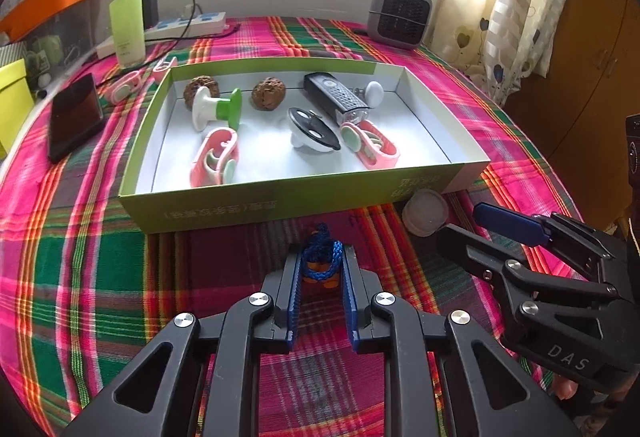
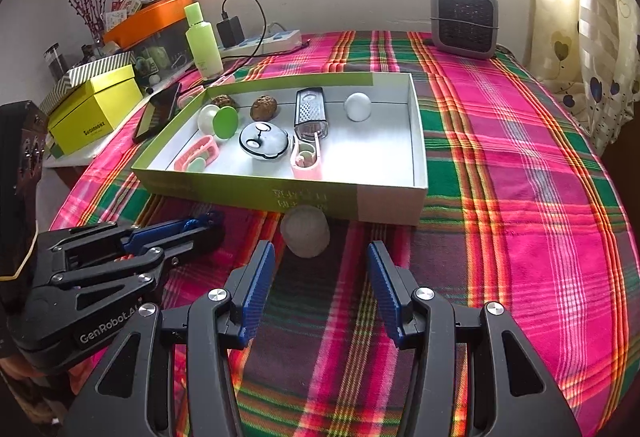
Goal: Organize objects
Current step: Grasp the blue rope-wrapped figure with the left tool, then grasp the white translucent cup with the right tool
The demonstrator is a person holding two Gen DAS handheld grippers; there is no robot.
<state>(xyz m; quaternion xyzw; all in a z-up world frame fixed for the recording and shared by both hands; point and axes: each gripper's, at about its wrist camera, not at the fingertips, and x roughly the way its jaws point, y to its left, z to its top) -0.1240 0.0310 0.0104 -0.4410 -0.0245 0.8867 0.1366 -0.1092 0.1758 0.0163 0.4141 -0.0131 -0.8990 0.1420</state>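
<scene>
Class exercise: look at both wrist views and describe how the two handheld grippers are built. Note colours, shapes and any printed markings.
Both grippers are black, with angular linkage arms joined by round silver pins and triangular cut-outs. Each finger carries a ribbed blue pad. The left gripper reads "GenRobot.AI" in white on its body; the right gripper shows "DAS".

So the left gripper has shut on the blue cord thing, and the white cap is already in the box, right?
Not quite. The left gripper has shut on the blue cord thing, but the white cap lies on the cloth outside the box, against its front wall. The right wrist view shows it.
</scene>
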